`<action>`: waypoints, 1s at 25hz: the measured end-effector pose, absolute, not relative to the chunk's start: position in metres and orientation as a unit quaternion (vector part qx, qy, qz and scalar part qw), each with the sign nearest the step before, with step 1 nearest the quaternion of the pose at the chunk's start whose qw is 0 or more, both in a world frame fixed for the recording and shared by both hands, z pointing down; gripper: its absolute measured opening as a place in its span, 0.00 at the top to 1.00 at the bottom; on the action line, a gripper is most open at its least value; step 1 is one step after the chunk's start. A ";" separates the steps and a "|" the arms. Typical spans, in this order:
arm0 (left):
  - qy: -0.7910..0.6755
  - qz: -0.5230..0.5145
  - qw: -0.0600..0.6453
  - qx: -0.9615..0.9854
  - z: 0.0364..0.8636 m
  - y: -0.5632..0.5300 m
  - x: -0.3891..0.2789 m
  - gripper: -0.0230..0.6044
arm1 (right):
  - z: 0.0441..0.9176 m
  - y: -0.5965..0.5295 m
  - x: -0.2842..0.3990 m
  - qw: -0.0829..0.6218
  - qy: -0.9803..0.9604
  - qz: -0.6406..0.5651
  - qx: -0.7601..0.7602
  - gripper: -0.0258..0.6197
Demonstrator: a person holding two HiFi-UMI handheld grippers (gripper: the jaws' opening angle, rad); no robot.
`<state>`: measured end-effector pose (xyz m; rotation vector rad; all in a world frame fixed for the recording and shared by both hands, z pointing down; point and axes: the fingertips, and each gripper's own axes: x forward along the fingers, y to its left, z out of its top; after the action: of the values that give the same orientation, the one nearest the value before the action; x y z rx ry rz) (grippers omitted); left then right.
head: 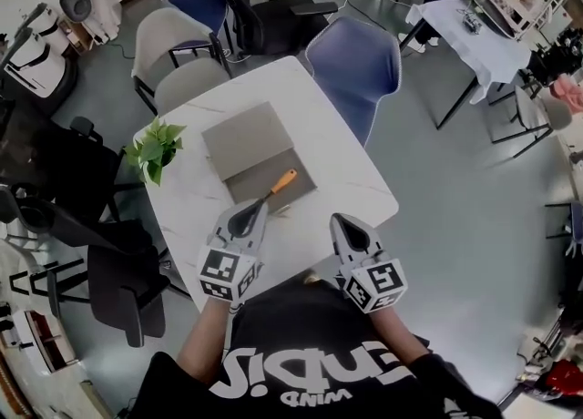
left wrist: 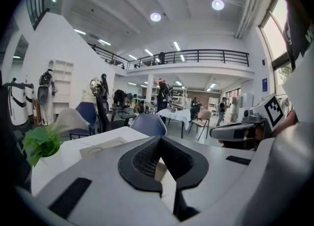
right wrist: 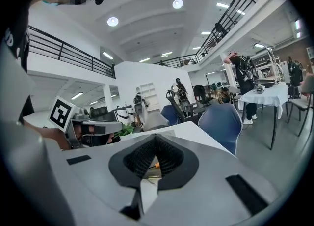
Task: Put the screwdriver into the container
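A flat grey container (head: 246, 139) lies open in the middle of the white table (head: 351, 176), one half farther from me and one nearer. A screwdriver (head: 281, 183) with an orange handle rests slantwise on the near half, its dark shaft pointing toward my left gripper (head: 258, 209). That gripper is shut and empty, its tip close to the shaft's end. My right gripper (head: 339, 222) is also shut and empty, near the table's front edge to the right. In the right gripper view a bit of the orange handle (right wrist: 157, 165) shows behind the closed jaws.
A small green potted plant (head: 157, 148) stands at the table's left edge. Blue and grey chairs (head: 355, 66) ring the far side, and black chairs stand to the left. Another white table (head: 474, 35) is at the far right.
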<state>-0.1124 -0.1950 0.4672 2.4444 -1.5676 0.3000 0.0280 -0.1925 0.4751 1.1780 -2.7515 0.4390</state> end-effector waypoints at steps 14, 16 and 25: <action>-0.573 0.023 0.109 0.812 0.468 -0.149 -0.138 0.94 | 0.471 -0.184 0.022 0.048 -0.914 0.136 0.380 0.94; -0.572 0.024 0.107 0.813 0.467 -0.150 -0.139 0.94 | 0.469 -0.184 0.020 0.048 -0.914 0.135 0.379 0.94; -0.561 0.027 0.114 0.819 0.469 -0.151 -0.132 0.94 | 0.468 -0.182 0.017 0.051 -0.916 0.131 0.375 0.94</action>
<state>-0.1322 -0.1513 0.4686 2.4020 -1.6449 0.0784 0.0172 -0.1817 0.4681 1.1408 -2.7894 0.3987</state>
